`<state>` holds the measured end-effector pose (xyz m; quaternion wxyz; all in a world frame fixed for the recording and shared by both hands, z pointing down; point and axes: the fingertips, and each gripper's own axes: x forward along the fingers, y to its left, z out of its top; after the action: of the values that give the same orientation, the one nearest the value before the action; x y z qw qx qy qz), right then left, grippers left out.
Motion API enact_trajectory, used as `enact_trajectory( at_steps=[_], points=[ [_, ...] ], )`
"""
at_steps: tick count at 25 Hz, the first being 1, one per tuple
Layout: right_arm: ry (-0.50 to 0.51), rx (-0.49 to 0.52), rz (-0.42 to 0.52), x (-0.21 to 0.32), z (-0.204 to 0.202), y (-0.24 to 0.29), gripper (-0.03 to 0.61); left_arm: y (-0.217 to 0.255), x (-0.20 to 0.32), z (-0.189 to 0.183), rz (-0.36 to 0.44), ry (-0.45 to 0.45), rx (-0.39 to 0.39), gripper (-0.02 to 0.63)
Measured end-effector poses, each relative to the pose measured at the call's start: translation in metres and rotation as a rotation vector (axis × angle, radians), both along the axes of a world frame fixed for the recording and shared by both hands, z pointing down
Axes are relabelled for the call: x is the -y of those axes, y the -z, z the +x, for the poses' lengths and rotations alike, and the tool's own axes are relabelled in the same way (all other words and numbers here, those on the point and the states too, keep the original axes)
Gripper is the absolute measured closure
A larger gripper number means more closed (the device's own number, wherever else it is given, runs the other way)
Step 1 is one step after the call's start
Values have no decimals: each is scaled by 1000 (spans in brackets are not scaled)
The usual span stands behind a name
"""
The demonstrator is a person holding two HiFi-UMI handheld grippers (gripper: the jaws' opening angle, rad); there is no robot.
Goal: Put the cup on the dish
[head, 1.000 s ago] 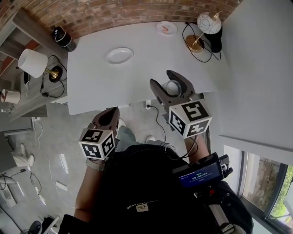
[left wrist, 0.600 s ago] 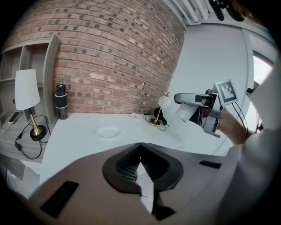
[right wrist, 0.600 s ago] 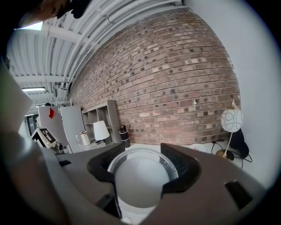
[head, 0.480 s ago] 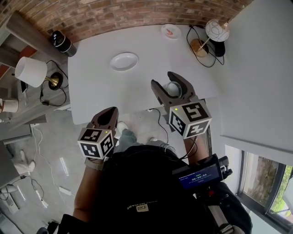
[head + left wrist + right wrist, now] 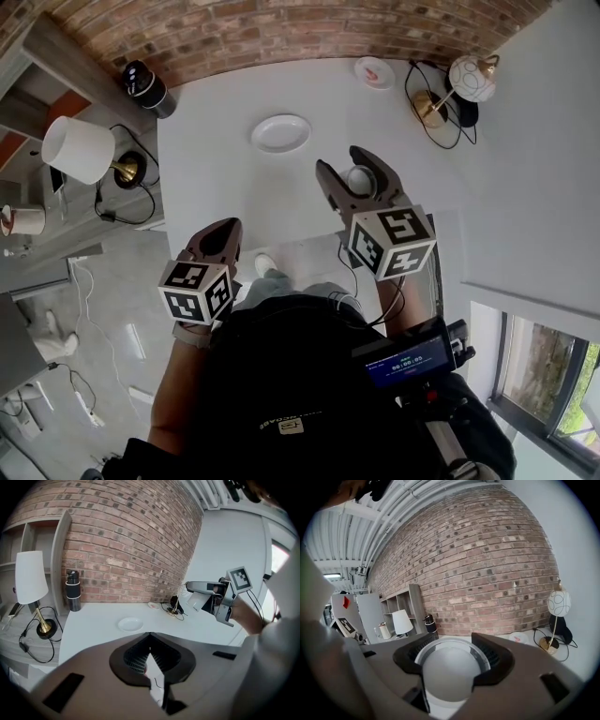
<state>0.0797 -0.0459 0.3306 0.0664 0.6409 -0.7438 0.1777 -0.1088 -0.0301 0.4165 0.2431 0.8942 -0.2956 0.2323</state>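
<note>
A white cup (image 5: 359,179) sits between the jaws of my right gripper (image 5: 344,167), which is shut on it above the white table (image 5: 225,187), near its front edge. In the right gripper view the cup (image 5: 451,670) fills the gap between the dark fingers (image 5: 494,660). The white dish (image 5: 281,133) lies empty on the table, farther back and to the left of the cup; the left gripper view shows the dish (image 5: 130,624) too. My left gripper (image 5: 219,234) hangs shut and empty off the table's front edge.
A black bottle (image 5: 148,89) stands at the table's far left corner. A small saucer with something red (image 5: 373,72) and a globe lamp with cable (image 5: 464,84) are at the far right. A white-shaded lamp (image 5: 77,150) sits on the side shelf to the left.
My right gripper has carried the cup from the table's front edge inward, closer to the dish. The left gripper has stayed shut in about the same place.
</note>
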Motion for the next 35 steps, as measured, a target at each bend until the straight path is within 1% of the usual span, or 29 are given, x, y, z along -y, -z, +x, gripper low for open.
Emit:
enact_trajectory(
  at_steps=[6, 11, 17, 26, 35],
  points=[
    [-7, -17, -5, 18, -25, 3, 324, 3, 19, -24, 5, -5, -16, 609],
    [-5, -33, -8, 27, -37, 4, 324, 2, 28, -37, 8, 4, -33, 609],
    [2, -40, -4, 38, -42, 6, 324, 3, 38, -48, 28, 24, -18, 609],
    [34, -32, -27, 53, -42, 1, 324, 3, 46, -42, 7, 47, -19, 609],
    [75, -37, -45, 78, -27, -4, 324, 4, 63, -27, -3, 89, -15, 609]
  ],
)
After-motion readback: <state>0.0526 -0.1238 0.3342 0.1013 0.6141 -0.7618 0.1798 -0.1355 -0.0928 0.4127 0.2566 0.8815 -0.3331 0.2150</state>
